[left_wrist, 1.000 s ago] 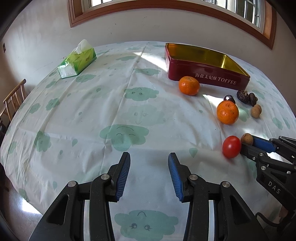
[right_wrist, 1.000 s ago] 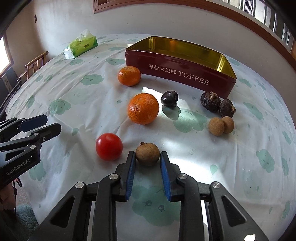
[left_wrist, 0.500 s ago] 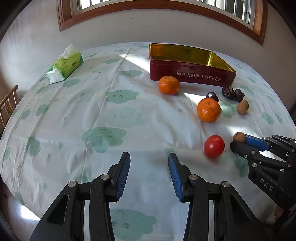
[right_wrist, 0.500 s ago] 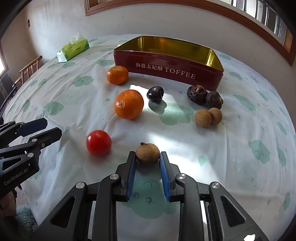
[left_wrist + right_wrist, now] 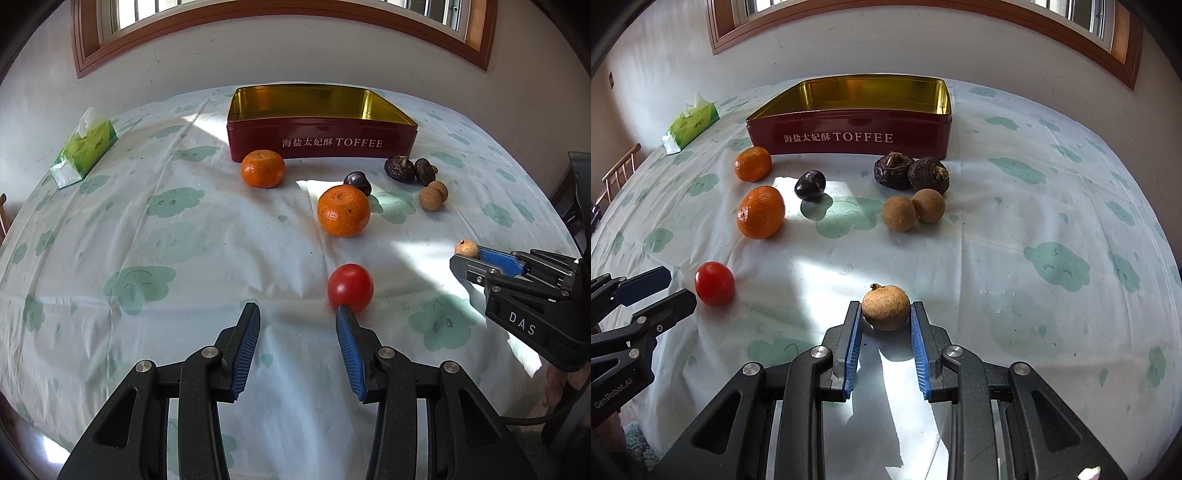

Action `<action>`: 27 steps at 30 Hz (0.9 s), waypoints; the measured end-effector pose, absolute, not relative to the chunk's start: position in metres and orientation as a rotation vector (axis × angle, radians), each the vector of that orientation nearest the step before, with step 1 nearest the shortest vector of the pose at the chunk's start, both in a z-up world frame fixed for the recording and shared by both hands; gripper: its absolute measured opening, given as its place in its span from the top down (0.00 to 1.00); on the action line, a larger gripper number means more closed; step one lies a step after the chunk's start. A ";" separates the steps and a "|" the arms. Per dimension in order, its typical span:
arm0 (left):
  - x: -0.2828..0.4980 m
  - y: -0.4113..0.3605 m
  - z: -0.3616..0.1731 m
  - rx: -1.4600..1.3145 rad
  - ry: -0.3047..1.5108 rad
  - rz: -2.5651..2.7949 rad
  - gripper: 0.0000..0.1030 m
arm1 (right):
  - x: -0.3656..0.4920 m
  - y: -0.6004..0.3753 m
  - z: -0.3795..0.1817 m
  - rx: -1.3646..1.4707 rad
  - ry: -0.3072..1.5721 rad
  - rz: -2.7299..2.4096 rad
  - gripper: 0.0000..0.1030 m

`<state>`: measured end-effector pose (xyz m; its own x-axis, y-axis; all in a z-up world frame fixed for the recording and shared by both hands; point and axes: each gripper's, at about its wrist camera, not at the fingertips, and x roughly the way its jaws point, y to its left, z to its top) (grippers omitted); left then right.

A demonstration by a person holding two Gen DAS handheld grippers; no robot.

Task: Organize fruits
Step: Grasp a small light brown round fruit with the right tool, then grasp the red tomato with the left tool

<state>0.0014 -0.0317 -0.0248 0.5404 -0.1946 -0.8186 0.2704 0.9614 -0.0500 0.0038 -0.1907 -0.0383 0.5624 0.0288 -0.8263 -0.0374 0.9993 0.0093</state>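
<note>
The right tool (image 5: 885, 314) is clamped on a small round tan-brown longan (image 5: 885, 307) and has carried it, apparently just clear of the desk, closer to the red rectangular toffee tin (image 5: 857, 137), so one fruit is on its way to being sorted. Farther from that tin, the left tool (image 5: 297, 319) gapes empty, its right fingertip beside the round red tomato (image 5: 350, 287).
</note>
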 end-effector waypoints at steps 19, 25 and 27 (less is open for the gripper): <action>0.009 -0.064 -0.033 0.135 0.982 -0.328 0.54 | -0.001 -0.204 -0.039 0.009 0.968 0.020 0.77; 0.016 -0.066 -0.036 0.136 0.975 -0.312 0.54 | -0.002 -0.207 -0.039 0.009 0.967 0.015 0.77; 0.018 -0.066 -0.036 0.129 0.975 -0.310 0.55 | -0.002 -0.207 -0.039 0.008 0.966 0.015 0.77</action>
